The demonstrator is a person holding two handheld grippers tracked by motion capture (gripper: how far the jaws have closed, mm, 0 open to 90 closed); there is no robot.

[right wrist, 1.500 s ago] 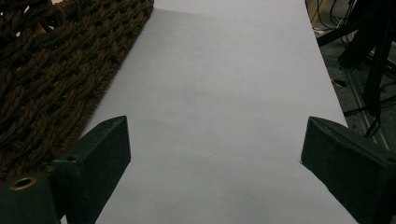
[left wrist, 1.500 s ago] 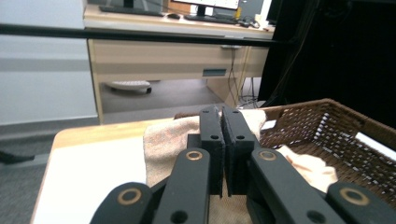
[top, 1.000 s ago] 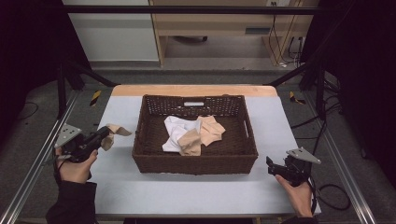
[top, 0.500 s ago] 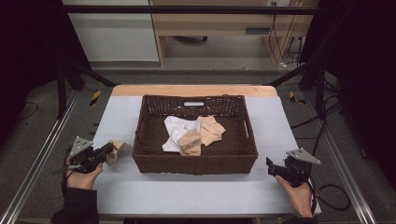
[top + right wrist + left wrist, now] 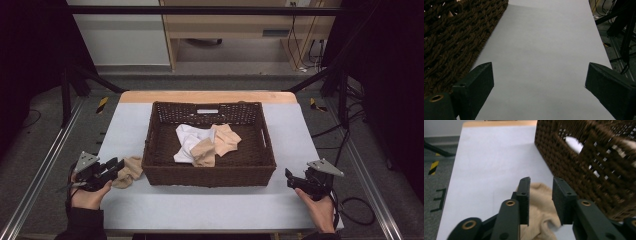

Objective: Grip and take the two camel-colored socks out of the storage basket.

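A brown wicker basket (image 5: 210,176) stands mid-table and holds a white sock (image 5: 186,142) and beige socks (image 5: 221,143). Another beige sock (image 5: 129,171) lies crumpled on the white table just left of the basket's front corner. My left gripper (image 5: 116,165) hovers low over that sock. In the left gripper view the left gripper (image 5: 541,182) has its jaws parted, with the sock (image 5: 541,207) lying under and between them beside the basket wall (image 5: 586,170). My right gripper (image 5: 289,177) rests near the front right, its jaws wide apart (image 5: 539,72) over bare table.
The basket's side (image 5: 454,32) runs along the left of the right gripper view. Metal rails (image 5: 40,175) flank the table. A wooden strip (image 5: 210,96) edges the far side, with a desk and cables on the floor beyond.
My left gripper came down and toward the front with the beige sock; the sock now lies on the table and the jaws stand apart. The right gripper stayed put.
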